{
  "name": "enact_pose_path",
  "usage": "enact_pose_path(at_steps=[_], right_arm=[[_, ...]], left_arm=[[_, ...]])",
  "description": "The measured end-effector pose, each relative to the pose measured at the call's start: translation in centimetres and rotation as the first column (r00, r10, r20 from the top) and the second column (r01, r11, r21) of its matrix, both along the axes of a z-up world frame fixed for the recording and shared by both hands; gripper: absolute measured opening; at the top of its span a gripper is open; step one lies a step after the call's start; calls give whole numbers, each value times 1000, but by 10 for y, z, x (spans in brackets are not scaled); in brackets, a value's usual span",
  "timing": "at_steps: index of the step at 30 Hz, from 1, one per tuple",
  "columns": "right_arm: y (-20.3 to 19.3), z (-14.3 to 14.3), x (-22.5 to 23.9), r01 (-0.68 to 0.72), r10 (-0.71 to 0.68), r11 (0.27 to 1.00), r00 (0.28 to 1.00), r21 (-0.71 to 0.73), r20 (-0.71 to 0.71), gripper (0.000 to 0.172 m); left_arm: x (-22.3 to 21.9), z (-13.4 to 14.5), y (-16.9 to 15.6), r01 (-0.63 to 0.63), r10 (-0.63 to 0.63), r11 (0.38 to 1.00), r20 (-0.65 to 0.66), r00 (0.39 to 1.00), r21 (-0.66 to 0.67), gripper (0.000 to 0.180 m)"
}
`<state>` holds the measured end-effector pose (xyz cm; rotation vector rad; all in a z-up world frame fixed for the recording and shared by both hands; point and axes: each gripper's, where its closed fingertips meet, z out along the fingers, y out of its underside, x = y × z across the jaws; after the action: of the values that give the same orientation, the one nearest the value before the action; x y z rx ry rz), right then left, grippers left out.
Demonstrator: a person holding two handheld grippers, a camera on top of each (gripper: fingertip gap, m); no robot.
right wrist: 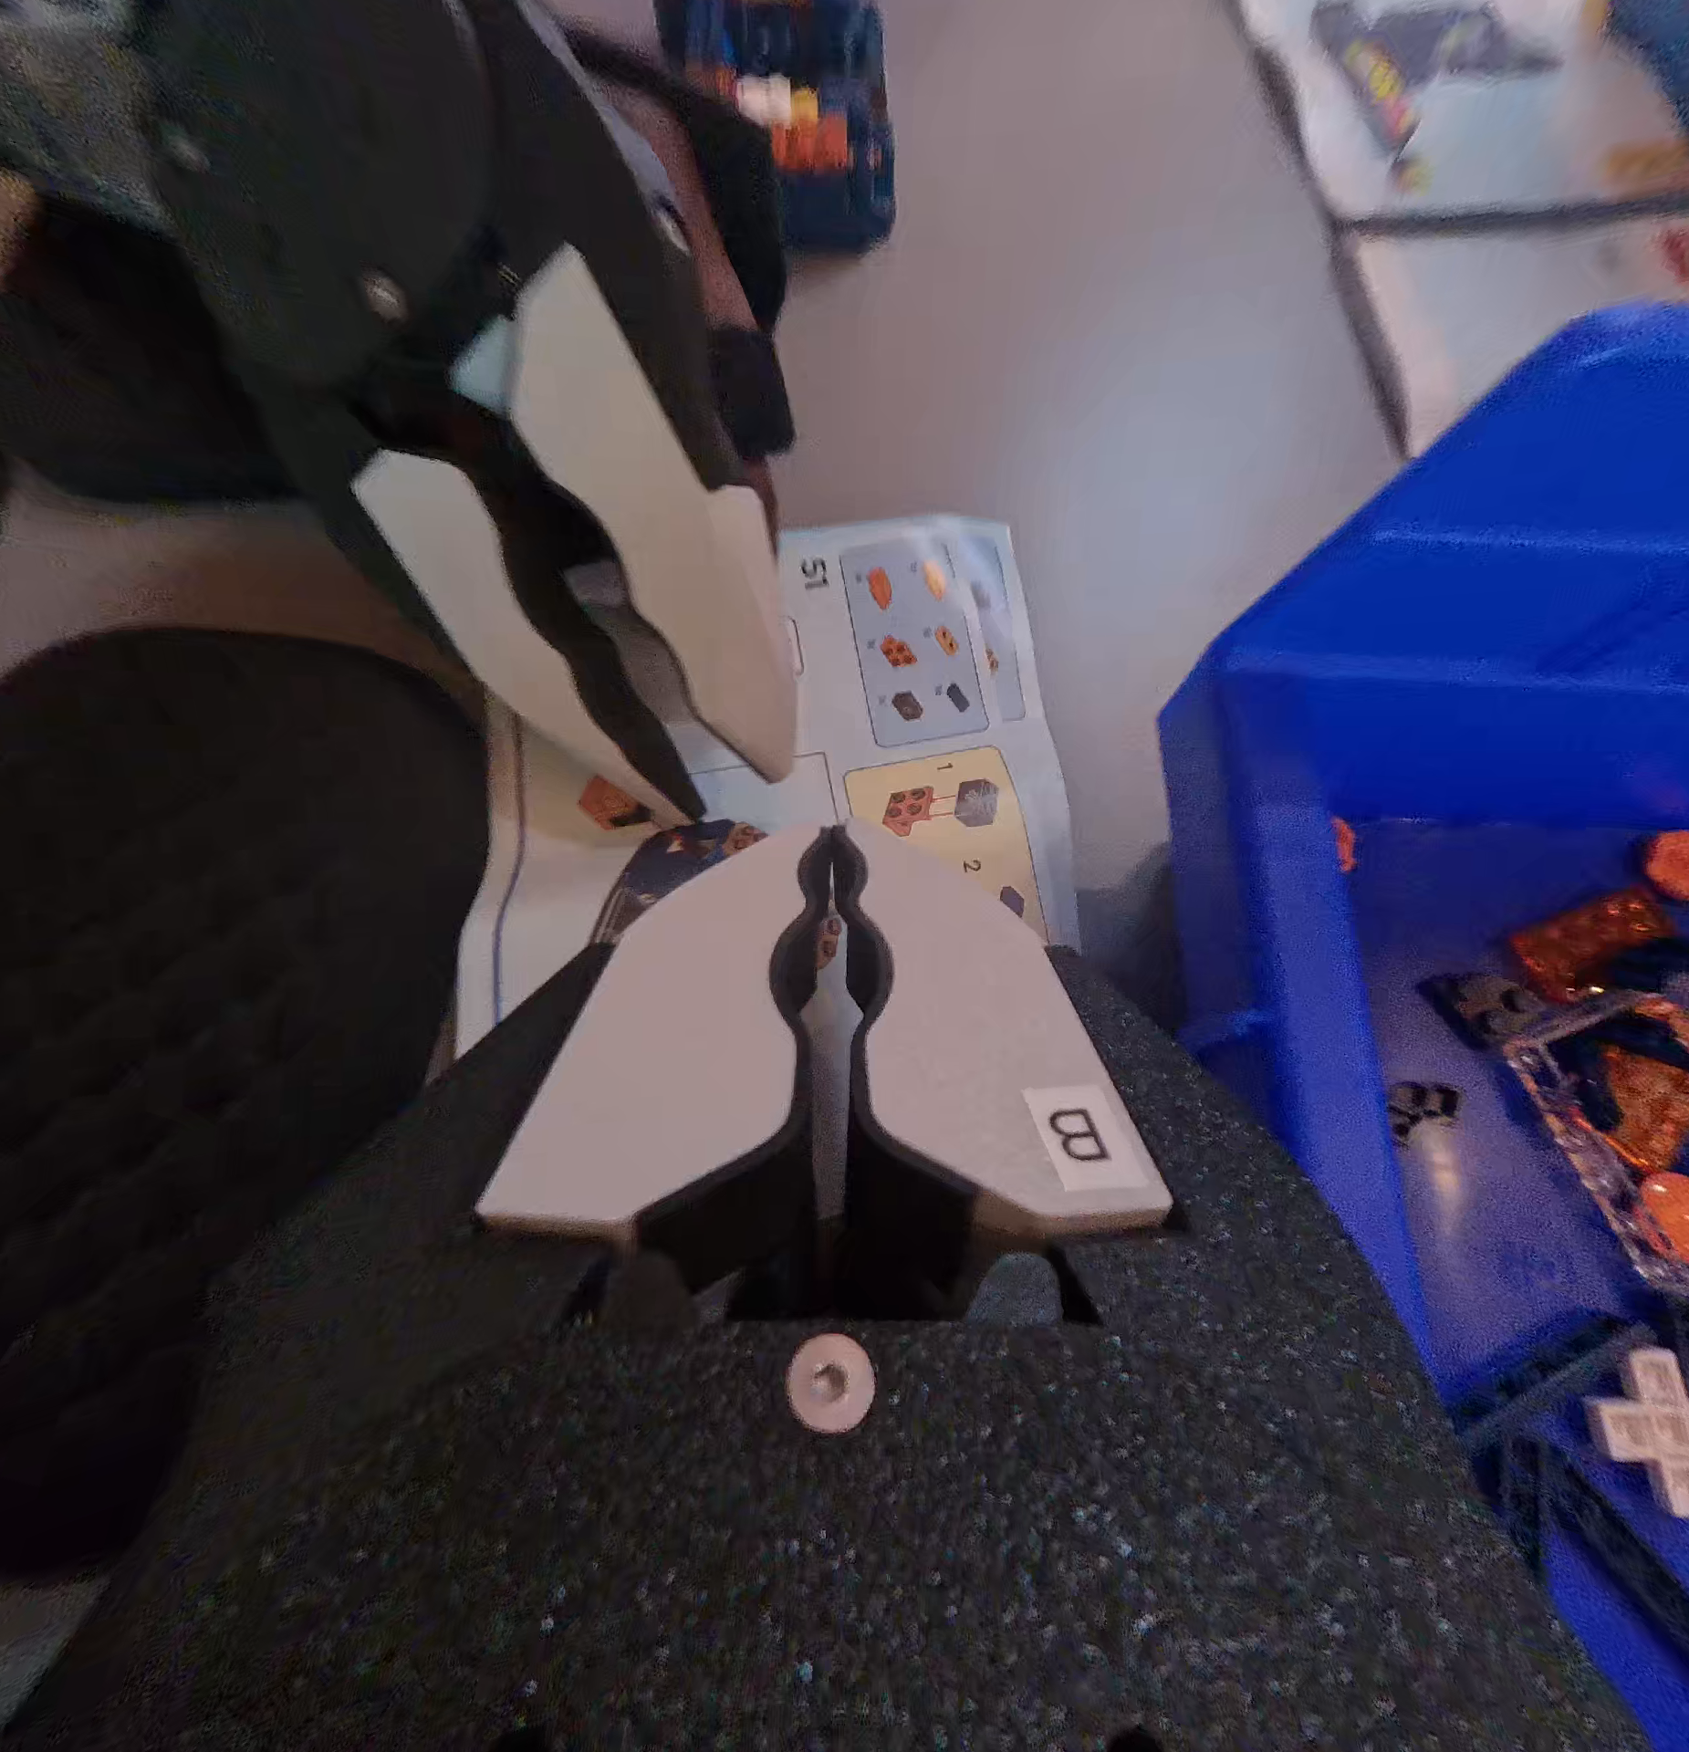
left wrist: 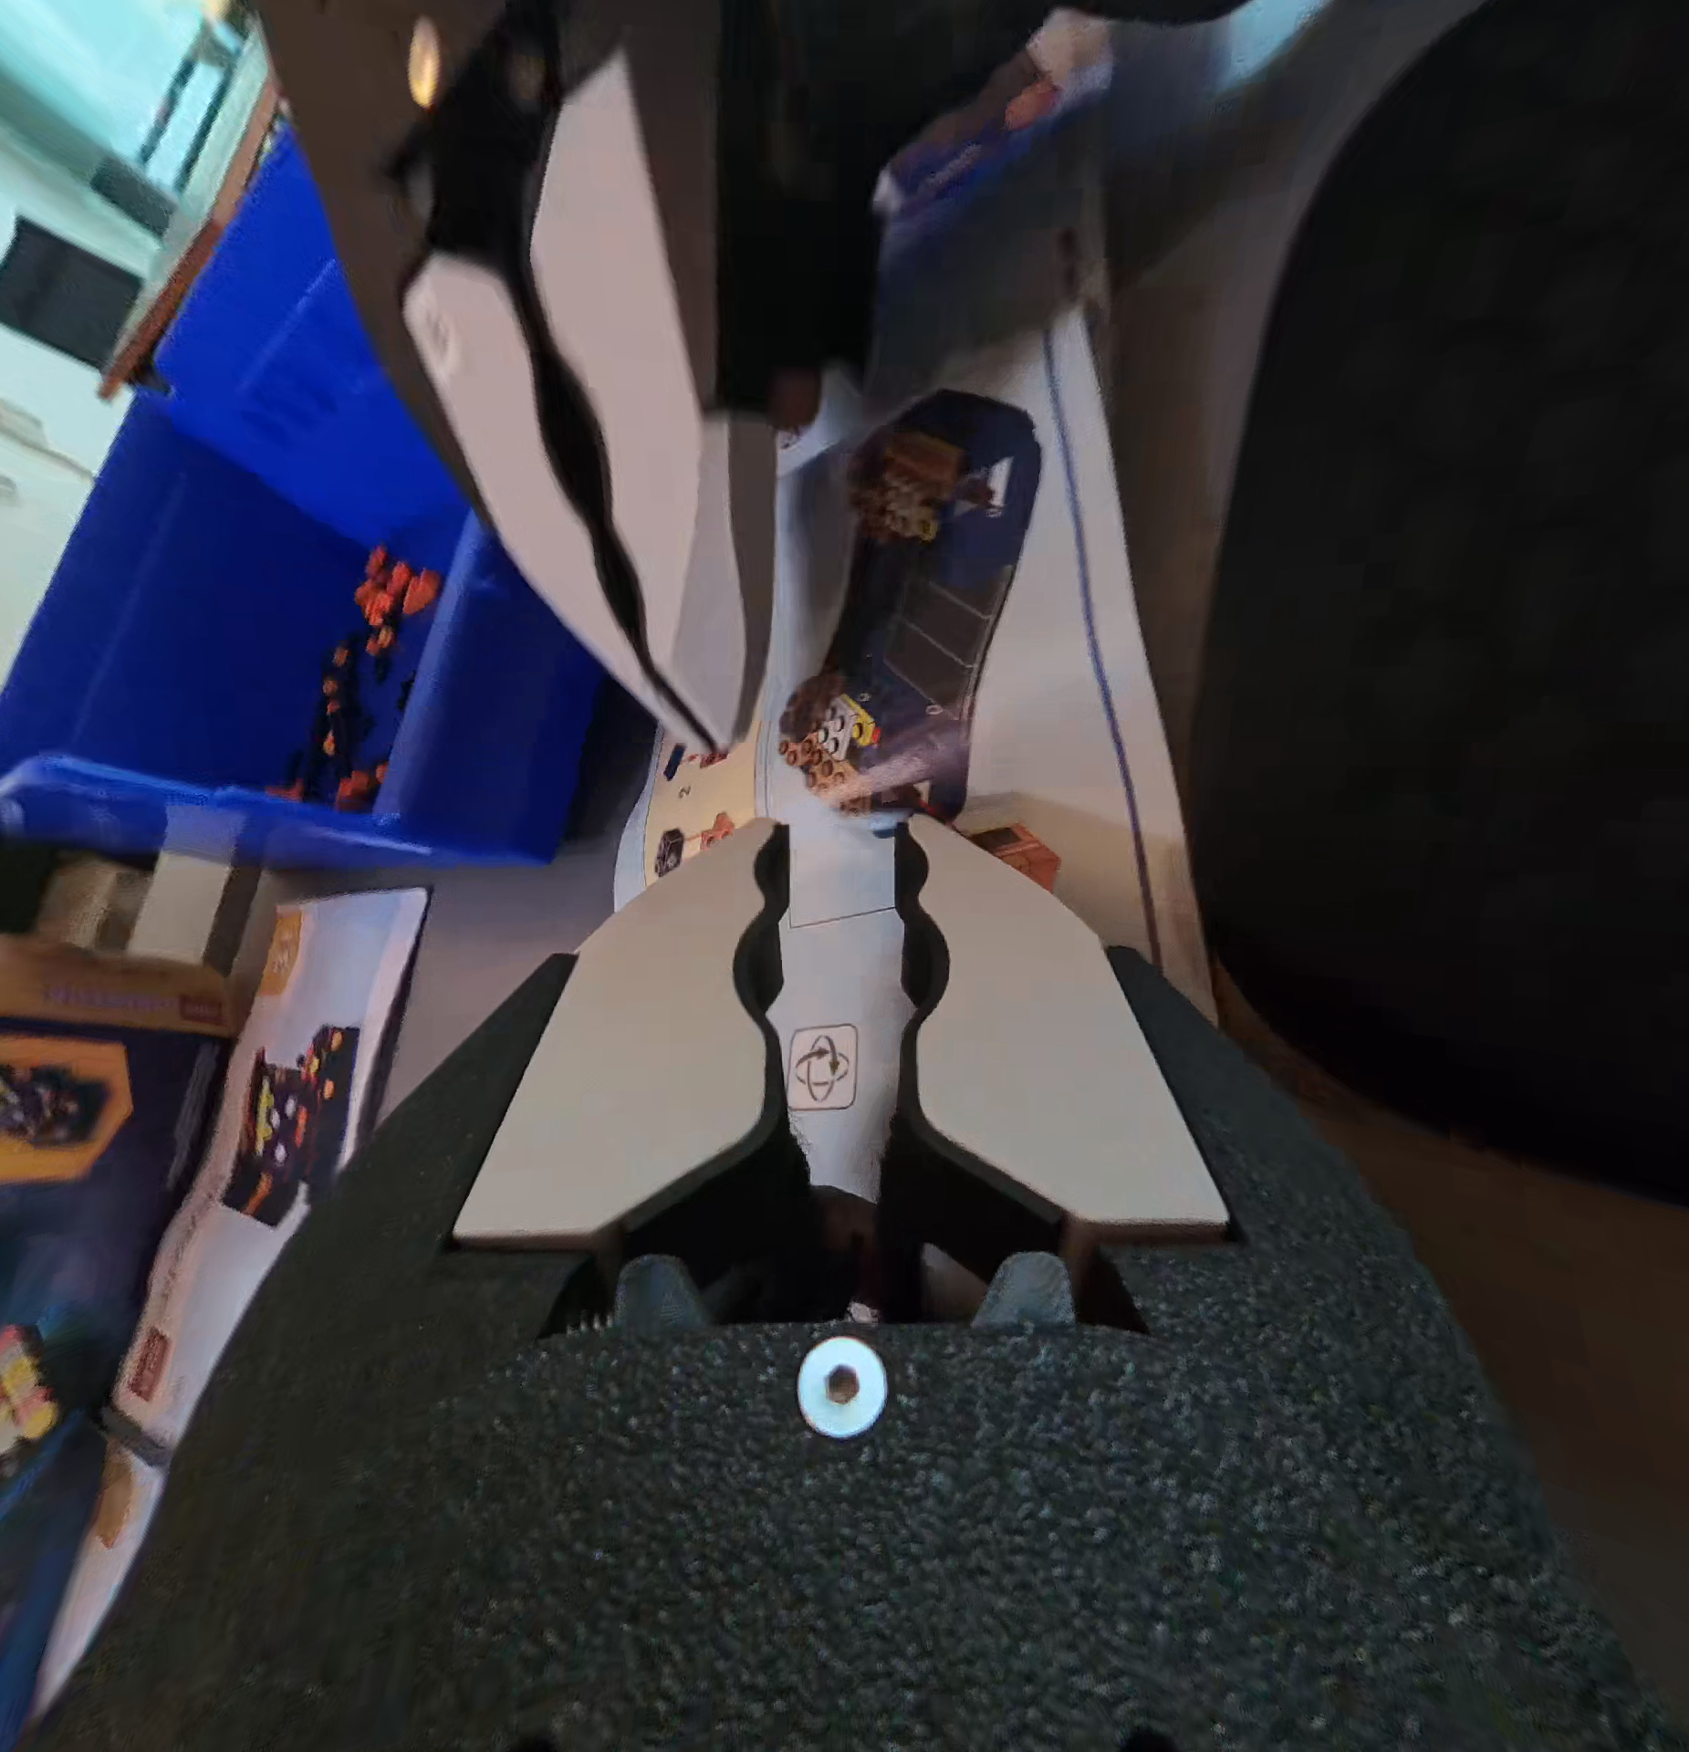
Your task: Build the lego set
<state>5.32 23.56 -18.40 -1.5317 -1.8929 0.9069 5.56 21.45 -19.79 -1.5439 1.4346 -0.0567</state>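
My left gripper (left wrist: 842,839) is open over an open instruction booklet (left wrist: 826,967) lying on the table, and only the printed page shows between its pads. A small orange-brown brick (left wrist: 1016,848) lies on the page just outside its right finger. The right wrist view shows the same brick (right wrist: 605,801) beside the left gripper (right wrist: 731,792), outside its gap. My right gripper (right wrist: 833,834) is shut, its tips low over the booklet (right wrist: 926,664). In the left wrist view the right gripper (left wrist: 717,739) points down at the page, close ahead of my left fingertips.
A blue bin (left wrist: 252,569) with orange and dark pieces stands beside the booklet, and shows at the right in the right wrist view (right wrist: 1390,664). A large dark round object (left wrist: 1485,664) borders the booklet's other side. A printed box (left wrist: 63,1090) and another booklet (left wrist: 300,1090) lie nearby. Less than 4 cm separates the two grippers' tips.
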Motion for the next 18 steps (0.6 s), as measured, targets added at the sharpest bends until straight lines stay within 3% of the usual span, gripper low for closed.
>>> enact_pose_path(at_steps=[3, 8, 13, 18], right_arm=[[-6, -28, -6, -35, 29, 998, 993, 56, 112, 1], [-9, -26, -12, -43, 43, 999, 998, -5, 35, 0], [-10, -26, -10, -27, 29, 998, 999, -54, 43, 0], [-13, -25, -3, -23, 32, 990, 998, -138, 60, 0]], left_arm=[[2, -5, -4, 10, -3, 998, -102, 995, 66, 14], [-9, -4, -11, 62, -30, 991, -248, 968, 119, 15], [-19, -8, -17, 29, -37, 998, -125, 991, -62, 9], [-20, -9, -17, -10, 0, 992, -75, 997, -129, 9]])
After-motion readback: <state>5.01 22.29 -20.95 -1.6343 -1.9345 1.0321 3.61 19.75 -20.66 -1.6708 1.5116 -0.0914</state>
